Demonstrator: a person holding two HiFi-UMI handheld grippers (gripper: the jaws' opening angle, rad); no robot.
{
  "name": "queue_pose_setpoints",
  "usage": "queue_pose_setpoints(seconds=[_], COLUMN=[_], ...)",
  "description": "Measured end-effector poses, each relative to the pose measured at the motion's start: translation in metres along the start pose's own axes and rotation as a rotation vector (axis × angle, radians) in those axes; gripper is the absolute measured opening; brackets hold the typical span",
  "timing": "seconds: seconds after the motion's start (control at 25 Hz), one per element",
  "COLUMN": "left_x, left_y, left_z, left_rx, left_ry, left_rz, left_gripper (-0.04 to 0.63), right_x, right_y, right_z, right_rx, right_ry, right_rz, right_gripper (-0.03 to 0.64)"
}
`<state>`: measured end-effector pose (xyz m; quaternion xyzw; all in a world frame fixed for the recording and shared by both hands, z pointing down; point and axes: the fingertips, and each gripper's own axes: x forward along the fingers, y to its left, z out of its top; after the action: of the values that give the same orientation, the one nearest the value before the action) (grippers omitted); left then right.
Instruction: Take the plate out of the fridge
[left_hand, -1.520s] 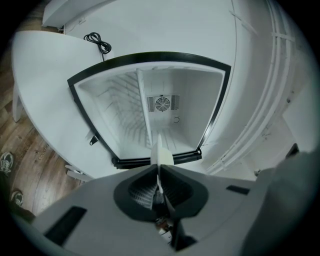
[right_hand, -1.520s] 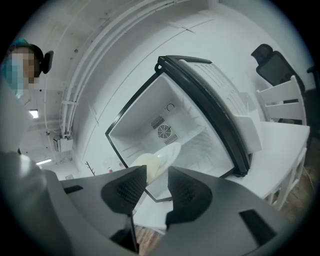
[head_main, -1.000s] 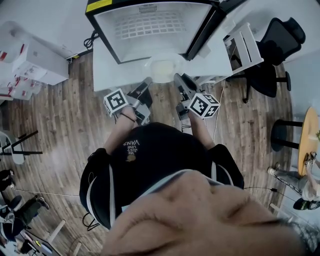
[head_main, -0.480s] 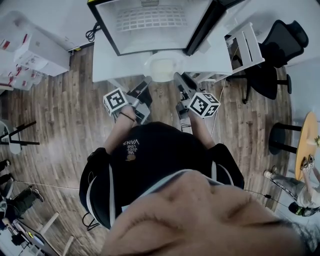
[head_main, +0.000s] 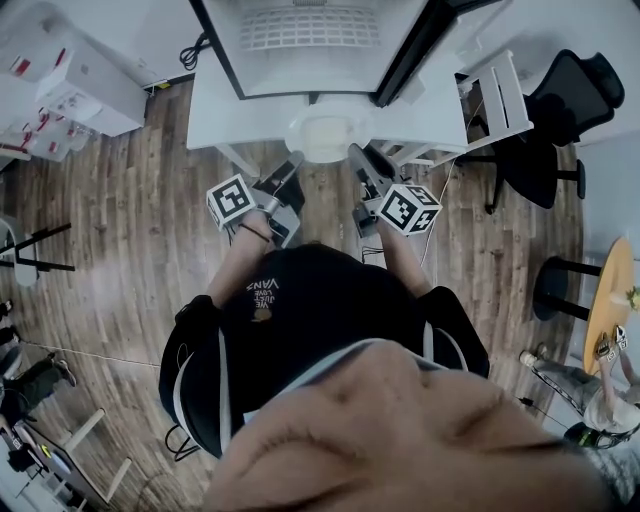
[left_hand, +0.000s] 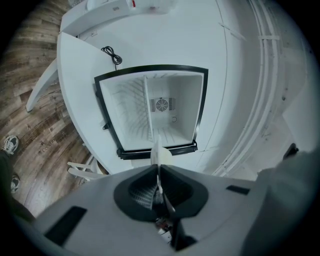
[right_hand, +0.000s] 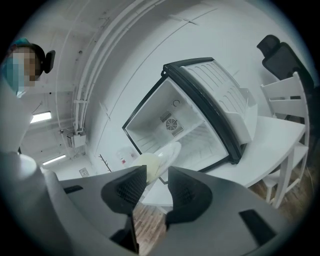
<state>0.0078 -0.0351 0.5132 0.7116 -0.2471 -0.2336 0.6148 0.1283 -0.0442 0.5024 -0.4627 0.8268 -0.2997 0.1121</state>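
Between the earlier frames and now the fridge (head_main: 310, 40) has slid toward the top edge of the head view, while the plate (head_main: 325, 135) has kept its place between our two grippers. So we read it as our drawing back, with the plate coming along.

As for progress, the main part looks done. The plate is already clear of the fridge and hangs above the front edge of the white table (head_main: 215, 110) on which the fridge stands. The fridge door (right_hand: 220, 100) stands open and the compartment behind looks bare. What is left, as we judge it, is to carry the plate on to wherever it should rest and let go – nothing in view tells us where that is.

Our left gripper (head_main: 296, 162) has its fingers (left_hand: 140, 187) almost together, pinching the plate's thin rim, which shows edge-on between them. Our right gripper (head_main: 356, 156) takes the opposite rim with its fingers (right_hand: 187, 187) a good deal wider. The plate lies slantwise across that gap, against one pad, so we take it as a hold too – though a looser-looking one.
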Motion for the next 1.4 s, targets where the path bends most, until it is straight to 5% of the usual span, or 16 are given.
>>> queue_pose_setpoints(seconds=[0.72, 1.4], left_x=[-0.011, -0.050], left_y=[0.000, 0.000], left_z=[-0.007, 0.036], left_rx=[0.010, 0.000], left_ry=[-0.016, 0.035], left_rz=[0.001, -0.002], left_gripper=[0.032, 0.032], right_x=[-0.008, 0.025], right_y=[0.006, 0.049], right_z=[-0.006, -0.029], right_rx=[-0.006, -0.003], right_ry=[0.008, -0.017], right_rz=[0.013, -0.033], right_gripper=[0.141, 0.141])
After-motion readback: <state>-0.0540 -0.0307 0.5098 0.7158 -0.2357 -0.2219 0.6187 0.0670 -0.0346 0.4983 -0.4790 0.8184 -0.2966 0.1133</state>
